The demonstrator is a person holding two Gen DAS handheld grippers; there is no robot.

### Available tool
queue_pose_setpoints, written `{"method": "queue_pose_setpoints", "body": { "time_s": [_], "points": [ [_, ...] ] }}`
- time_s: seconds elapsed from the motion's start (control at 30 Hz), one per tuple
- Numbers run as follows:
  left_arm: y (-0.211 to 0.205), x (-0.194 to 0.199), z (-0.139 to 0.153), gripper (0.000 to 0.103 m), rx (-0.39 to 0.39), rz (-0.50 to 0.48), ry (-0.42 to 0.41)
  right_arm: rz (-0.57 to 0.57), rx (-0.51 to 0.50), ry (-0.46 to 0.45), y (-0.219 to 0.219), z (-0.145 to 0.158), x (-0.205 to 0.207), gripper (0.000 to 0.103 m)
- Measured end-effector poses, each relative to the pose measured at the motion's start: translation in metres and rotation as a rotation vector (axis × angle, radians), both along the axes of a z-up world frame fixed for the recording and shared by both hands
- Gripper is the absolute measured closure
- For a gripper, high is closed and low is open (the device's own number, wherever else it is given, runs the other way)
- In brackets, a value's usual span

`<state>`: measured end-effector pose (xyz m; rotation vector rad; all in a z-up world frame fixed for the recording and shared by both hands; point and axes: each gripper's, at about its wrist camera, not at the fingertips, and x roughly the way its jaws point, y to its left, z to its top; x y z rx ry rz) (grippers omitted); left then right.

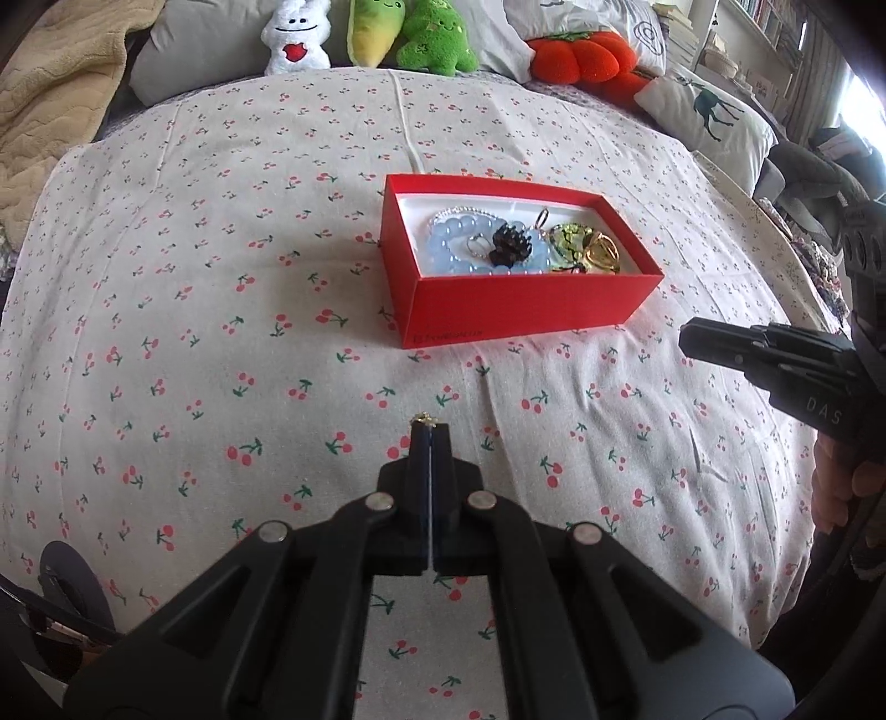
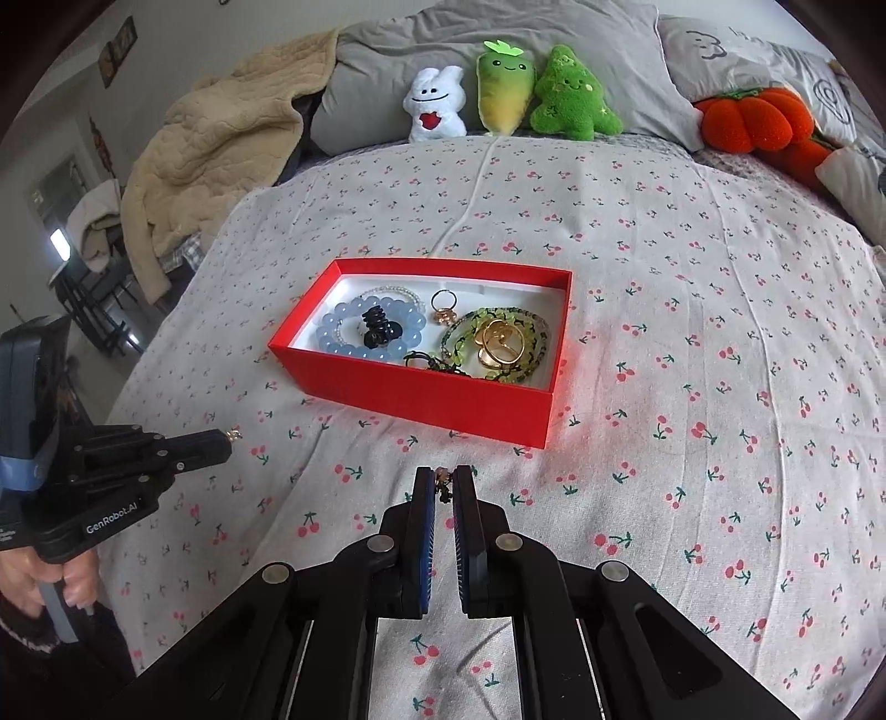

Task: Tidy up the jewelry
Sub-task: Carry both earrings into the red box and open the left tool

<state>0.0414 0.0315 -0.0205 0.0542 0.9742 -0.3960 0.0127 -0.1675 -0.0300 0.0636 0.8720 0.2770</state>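
A red box (image 1: 498, 310) (image 2: 398, 396) lies on the cherry-print bedsheet and holds a blue bead bracelet (image 2: 354, 324), a black claw clip (image 2: 379, 329), green bead bracelets (image 2: 531, 338), gold rings (image 2: 498, 343) and a small ring (image 2: 443, 302). My left gripper (image 1: 429, 426) (image 2: 230, 437) is shut on a small gold piece of jewelry (image 1: 426, 419) (image 2: 235, 433), in front of the box. My right gripper (image 2: 444, 479) (image 1: 686, 340) is nearly shut around a small dark-and-gold earring (image 2: 443, 482), just in front of the box.
Plush toys (image 2: 504, 94), grey pillows (image 2: 603, 50) and an orange pumpkin cushion (image 2: 753, 119) line the head of the bed. A beige blanket (image 2: 221, 149) is piled at the far left. The bed edge drops off at the left of the right wrist view.
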Motion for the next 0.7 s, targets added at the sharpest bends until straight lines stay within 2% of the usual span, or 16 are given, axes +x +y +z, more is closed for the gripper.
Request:
{"method": "queue_pose_setpoints", "body": {
  "time_s": [0.37,0.7],
  "points": [
    [-0.023,0.038,0.036,0.102,-0.089,0.022,-0.05,-0.057,0.05,-0.026,-0.009,0.021,0.021,0.097],
    [-0.04,0.076,0.017,0.102,-0.14,0.067,0.027,-0.102,0.101,-0.03,-0.017,0.03,0.041,0.097]
  ]
}}
